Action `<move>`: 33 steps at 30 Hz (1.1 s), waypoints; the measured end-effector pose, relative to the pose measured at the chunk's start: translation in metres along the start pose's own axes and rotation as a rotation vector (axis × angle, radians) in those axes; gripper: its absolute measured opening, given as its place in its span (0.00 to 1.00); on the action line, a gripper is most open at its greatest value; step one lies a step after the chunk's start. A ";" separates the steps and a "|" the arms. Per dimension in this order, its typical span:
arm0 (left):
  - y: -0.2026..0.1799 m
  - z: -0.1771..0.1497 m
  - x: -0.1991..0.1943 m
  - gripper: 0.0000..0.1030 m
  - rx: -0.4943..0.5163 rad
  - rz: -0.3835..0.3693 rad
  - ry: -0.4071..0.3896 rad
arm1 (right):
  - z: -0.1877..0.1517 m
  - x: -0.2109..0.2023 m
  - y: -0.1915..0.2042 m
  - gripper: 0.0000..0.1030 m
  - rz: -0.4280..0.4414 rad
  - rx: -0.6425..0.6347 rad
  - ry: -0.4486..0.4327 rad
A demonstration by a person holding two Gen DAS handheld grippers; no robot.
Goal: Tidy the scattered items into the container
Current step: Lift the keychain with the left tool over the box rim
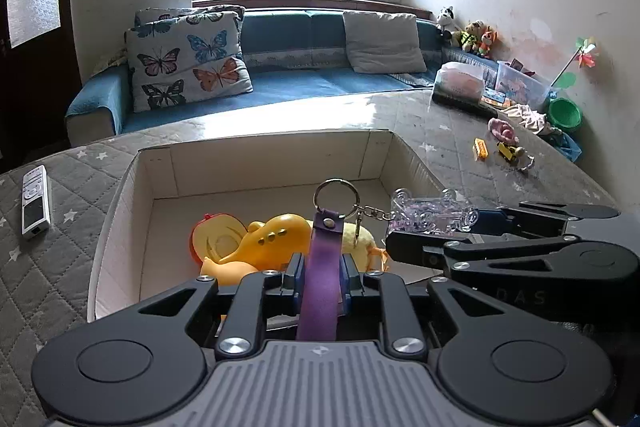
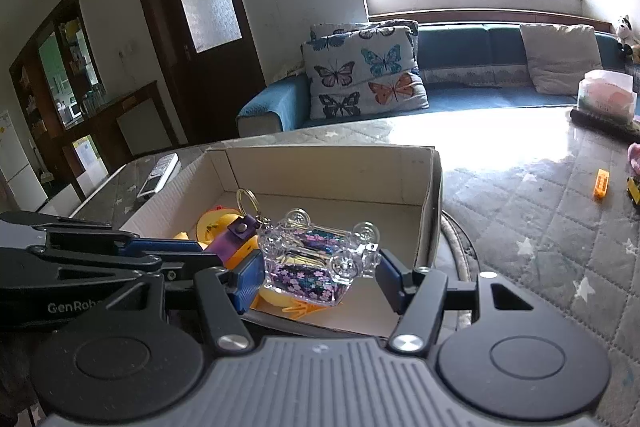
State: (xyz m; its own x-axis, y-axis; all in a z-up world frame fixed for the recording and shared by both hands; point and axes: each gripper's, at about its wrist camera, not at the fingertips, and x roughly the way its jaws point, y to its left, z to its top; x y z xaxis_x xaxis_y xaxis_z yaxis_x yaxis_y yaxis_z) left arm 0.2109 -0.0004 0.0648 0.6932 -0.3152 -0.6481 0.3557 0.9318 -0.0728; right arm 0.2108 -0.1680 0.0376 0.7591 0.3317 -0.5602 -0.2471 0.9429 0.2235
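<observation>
Hanging above the open cardboard box (image 1: 160, 187), a keychain is being held by both grippers at once. The left gripper (image 1: 320, 269) is closed tight on the purple strap (image 1: 319, 279), which is standing nearly upright between its blue pads, with the metal ring (image 1: 336, 195) at the strap's top. A short chain is running from that ring to the clear acrylic charm (image 1: 434, 215), and the right gripper (image 2: 320, 277) is sitting around this charm (image 2: 320, 259) with its jaws fairly wide — the left pad is lying against the charm's edge, while the right pad is standing just beside the other edge, so whether it is actually gripping cannot be told.

Inside the box, a yellow duck toy (image 1: 272, 243) is lying on the floor beside a red-rimmed round toy (image 1: 212, 239), both below the strap.

The box is resting on a grey quilted surface with star prints (image 1: 60, 267). A white remote (image 1: 35, 203) is lying to the left of the box, and off to the right — well apart from it — a small orange block (image 1: 480, 149), a yellow toy vehicle (image 1: 507, 151) and a pink toy (image 1: 503, 129) are scattered on the same surface. A blue sofa (image 1: 300, 83) with a butterfly cushion (image 1: 188, 63) is standing behind, under the window.
</observation>
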 end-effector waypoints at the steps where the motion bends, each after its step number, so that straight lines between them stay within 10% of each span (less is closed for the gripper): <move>1: 0.000 0.000 0.001 0.19 0.000 -0.001 0.002 | 0.000 0.000 0.000 0.59 -0.001 -0.002 0.003; 33: 0.006 0.000 0.006 0.21 -0.017 -0.002 0.039 | 0.009 0.024 0.008 0.60 -0.059 -0.094 0.066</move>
State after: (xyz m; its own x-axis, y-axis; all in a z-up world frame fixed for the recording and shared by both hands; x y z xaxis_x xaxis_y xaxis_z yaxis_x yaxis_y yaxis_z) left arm 0.2171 0.0035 0.0602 0.6676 -0.3102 -0.6768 0.3463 0.9341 -0.0865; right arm 0.2324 -0.1530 0.0331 0.7334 0.2737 -0.6223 -0.2608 0.9586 0.1142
